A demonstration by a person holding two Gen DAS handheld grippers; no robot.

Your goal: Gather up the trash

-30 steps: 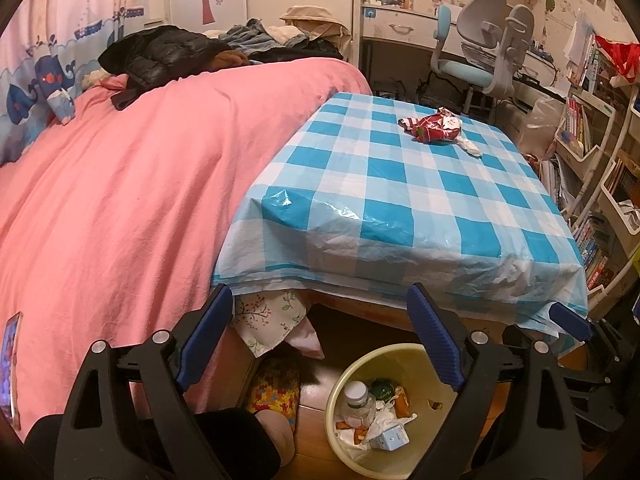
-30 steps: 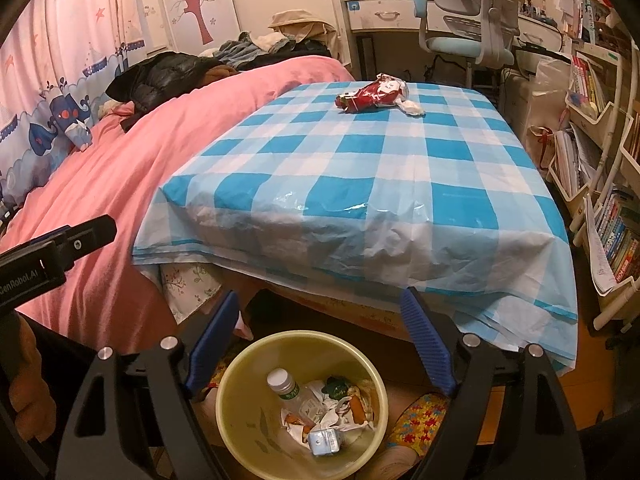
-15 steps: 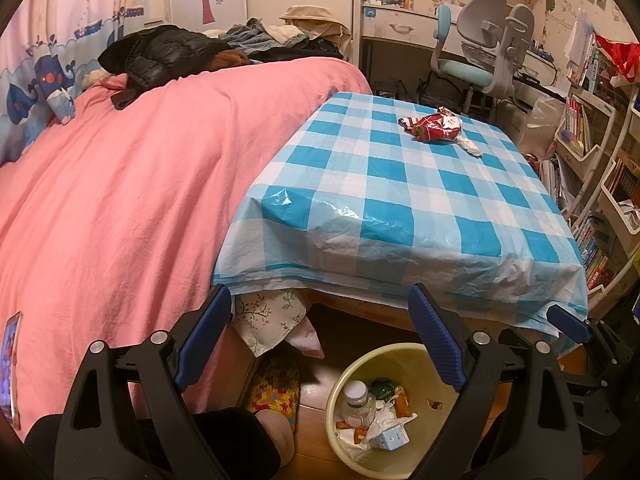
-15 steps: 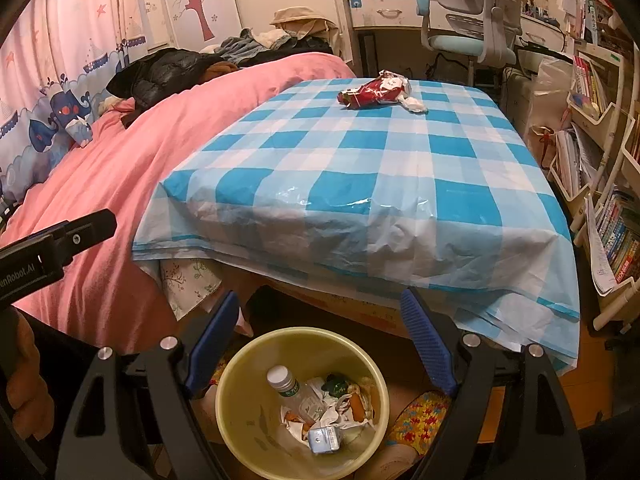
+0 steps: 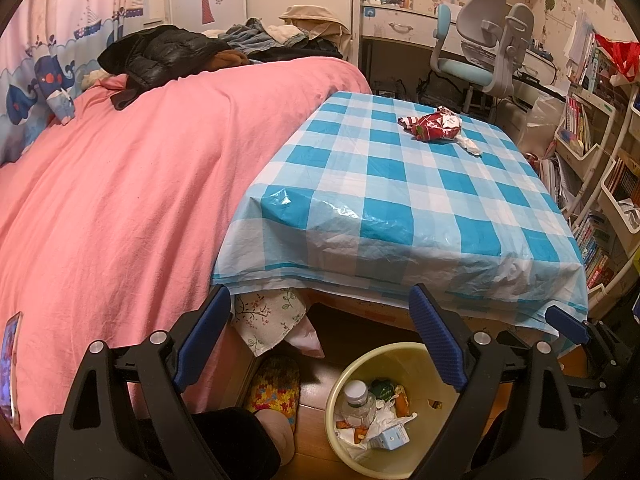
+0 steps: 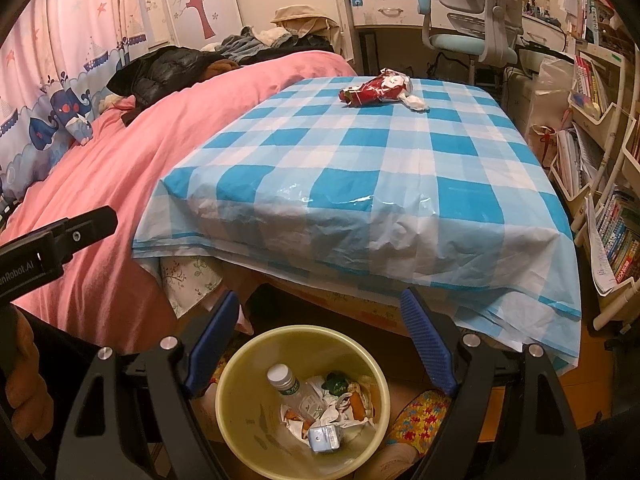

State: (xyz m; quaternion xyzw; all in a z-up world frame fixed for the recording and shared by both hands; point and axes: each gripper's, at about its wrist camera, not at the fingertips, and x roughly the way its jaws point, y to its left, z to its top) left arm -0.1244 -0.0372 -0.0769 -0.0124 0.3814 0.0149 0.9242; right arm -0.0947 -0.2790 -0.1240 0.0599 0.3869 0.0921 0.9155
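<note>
Both my left claw (image 5: 320, 336) and right claw (image 6: 320, 340) gape empty over the bin (image 6: 240, 380); red wrapper (image 6: 376, 90) at 12 o'clock, far table (image 6: 400, 160) end, looks light, crinkly: I pinch its bunched middle.

I see very little change. My right gripper (image 6: 320, 332) rises and pulls back slightly, so the red wrapper (image 6: 376, 90) on the checked tablecloth (image 6: 360, 168) slides toward 12 o'clock and more of the yellow bin (image 6: 303, 404) shows at 6 o'clock. My left gripper's (image 5: 320, 338) view barely shifts.
</note>
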